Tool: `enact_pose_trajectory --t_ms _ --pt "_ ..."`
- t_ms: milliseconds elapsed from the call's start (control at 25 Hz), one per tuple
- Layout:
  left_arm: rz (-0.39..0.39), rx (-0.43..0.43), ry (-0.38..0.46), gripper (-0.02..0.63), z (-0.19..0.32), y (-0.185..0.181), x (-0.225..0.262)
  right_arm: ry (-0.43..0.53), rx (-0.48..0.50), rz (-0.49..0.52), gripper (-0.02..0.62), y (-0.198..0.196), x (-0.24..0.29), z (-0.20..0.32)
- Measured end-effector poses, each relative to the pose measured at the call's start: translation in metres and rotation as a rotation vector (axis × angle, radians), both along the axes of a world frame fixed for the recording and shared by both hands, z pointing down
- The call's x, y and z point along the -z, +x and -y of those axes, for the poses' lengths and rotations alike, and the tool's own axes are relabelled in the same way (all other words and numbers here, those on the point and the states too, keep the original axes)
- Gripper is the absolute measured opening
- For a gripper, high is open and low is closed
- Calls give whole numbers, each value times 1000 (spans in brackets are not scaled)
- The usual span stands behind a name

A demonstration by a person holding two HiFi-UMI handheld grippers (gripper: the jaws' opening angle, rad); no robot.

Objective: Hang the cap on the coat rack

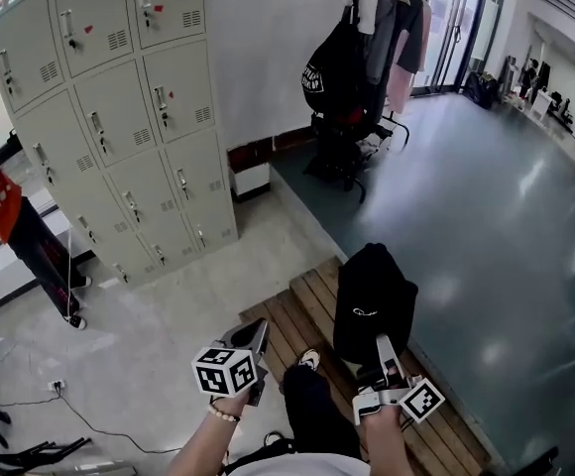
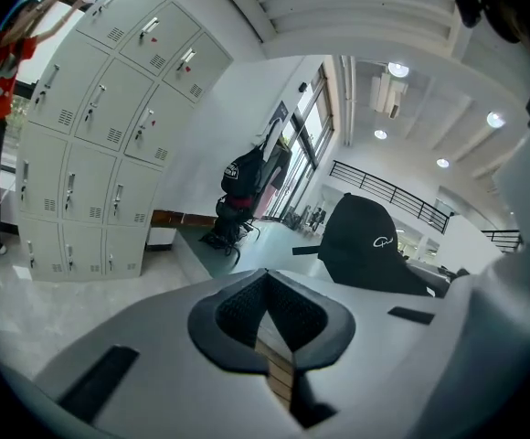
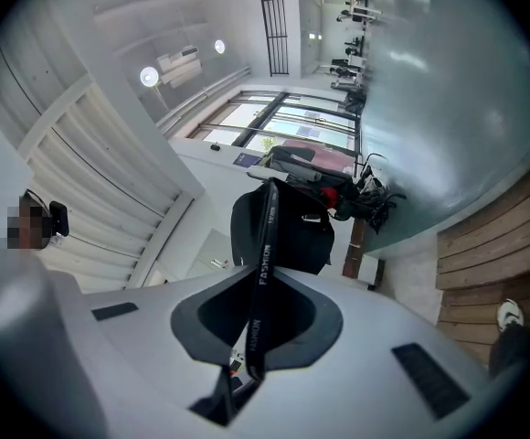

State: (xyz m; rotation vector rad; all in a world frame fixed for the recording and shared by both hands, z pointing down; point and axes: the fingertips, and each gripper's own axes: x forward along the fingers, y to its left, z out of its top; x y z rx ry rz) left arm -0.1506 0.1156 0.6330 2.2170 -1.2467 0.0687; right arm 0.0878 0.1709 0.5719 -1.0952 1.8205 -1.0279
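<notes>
Clenching the jaws of the right gripper [image 3: 263, 289] on a narrow black fabric strap [image 3: 268, 227] printed with white letters and leading up from the dark pads to the back of a black fabric baseball cap [image 3: 292, 236]. Holding that cap out just beyond the jaw tips, small white embroidered mark facing the head view, over the line where the brown wooden slatted platform [image 1: 292, 315] meets the glossy dark grey-green floor [image 1: 496, 196].

Carrying the left gripper [image 2: 267, 286] alongside, left of the cap and apart from it, jaws pressed together and gripping nothing, with only wooden slats showing beneath the pads. Aiming both grippers towards the far wall.

Standing well apart from the cap, at the far end of the dark floor against the white wall: the coat rack [image 1: 367, 18] with its pale upright pole, bearing a black bag with a round white print [image 1: 329, 77], dark clothing and a pale pink garment [image 1: 403, 72].

Rising to the left of the rack: a tall bank of pale grey metal lockers [image 1: 119, 117] with small handles and red tags. Reaching upward at the lockers' left edge: a person in a red top and dark trousers [image 1: 0, 201].

Showing at the bottom of the head view: a dark trouser leg [image 1: 312, 415] and a light-soled shoe [image 1: 309, 359] resting on the slats between the two grippers.
</notes>
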Motion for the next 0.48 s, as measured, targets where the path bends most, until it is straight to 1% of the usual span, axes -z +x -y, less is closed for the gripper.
enact_pose_trajectory --t_ms 80,240,360,480 --pt "5 -5 4 3 32 4 -1 6 4 0 18 0 -2 32" --pt "13 -24 24 3 111 18 6 28 11 18 18 4 1 113" --pt "17 -33 33 3 178 31 17 50 18 24 18 9 14 179" --pt "20 -33 39 3 244 45 36 49 26 20 18 18 28 242"
